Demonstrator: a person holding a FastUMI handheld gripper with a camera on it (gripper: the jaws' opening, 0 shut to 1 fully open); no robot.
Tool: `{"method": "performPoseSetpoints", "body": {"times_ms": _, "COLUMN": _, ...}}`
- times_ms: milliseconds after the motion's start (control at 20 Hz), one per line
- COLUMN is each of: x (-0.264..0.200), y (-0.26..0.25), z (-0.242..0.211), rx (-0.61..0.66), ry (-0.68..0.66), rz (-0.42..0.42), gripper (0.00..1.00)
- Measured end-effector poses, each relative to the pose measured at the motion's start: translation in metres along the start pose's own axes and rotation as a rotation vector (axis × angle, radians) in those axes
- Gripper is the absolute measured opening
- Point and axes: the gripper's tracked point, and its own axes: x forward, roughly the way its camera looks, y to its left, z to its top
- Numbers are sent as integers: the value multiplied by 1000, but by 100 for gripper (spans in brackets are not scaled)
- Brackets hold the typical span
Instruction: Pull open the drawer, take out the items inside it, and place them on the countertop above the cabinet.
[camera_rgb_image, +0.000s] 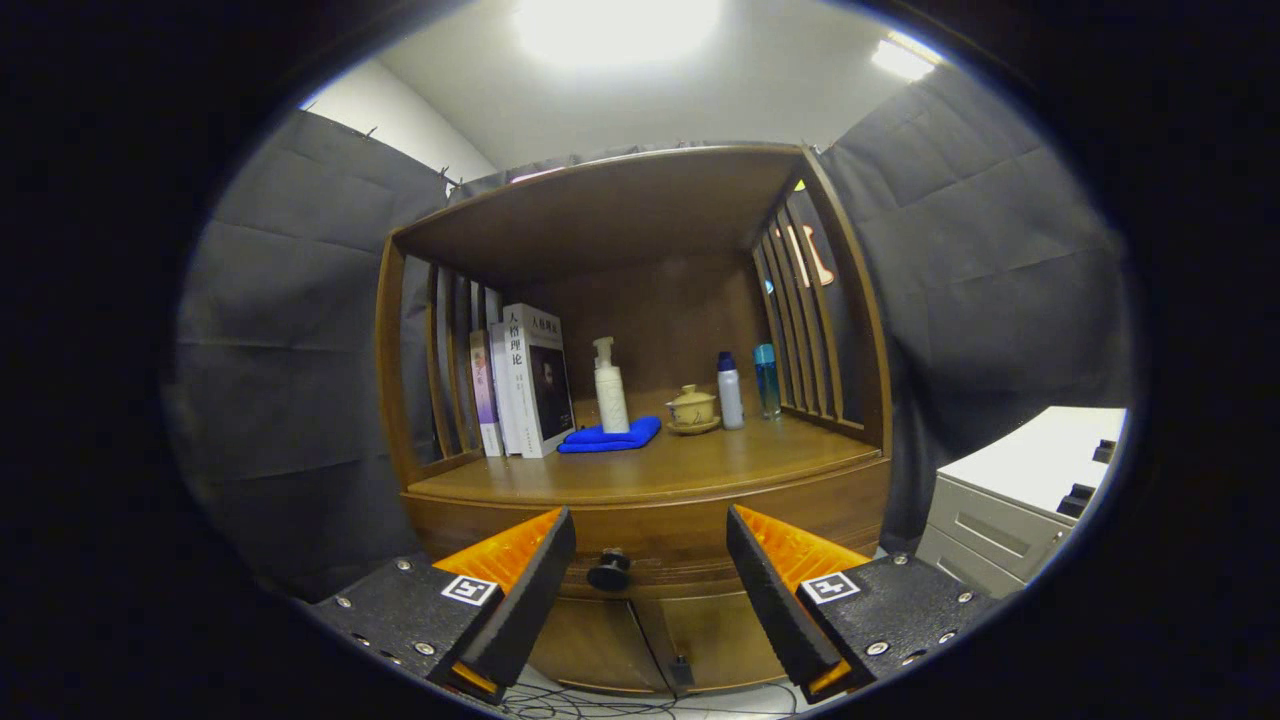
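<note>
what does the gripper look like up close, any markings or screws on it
The gripper has two wedge-shaped fingers with ribbed inner faces. Each sits on a flat plate bearing a small square black-and-white tag and several silver screws. The fingers stand open, with the drawer knob between them.

Dark cloth walls (280, 330) hang in folds around the booth under a white ceiling (720, 90) with two bright lights (615, 25). A grey filing cabinet (1000, 530) with a white top stands nearby. Cables (600, 705) trail across the pale floor.
</note>
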Motion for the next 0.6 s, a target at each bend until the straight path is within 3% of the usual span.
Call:
{"method": "performPoseSetpoints", "body": {"times_ms": 250, "x": 16, "y": -6, "z": 20, "rx": -18, "ry": -9, "rz": -42, "gripper": 94}}
{"method": "performPoseSetpoints", "body": {"times_ms": 600, "x": 59, "y": 9, "z": 0, "rx": -39, "ry": 14, "rz": -38, "gripper": 95}}
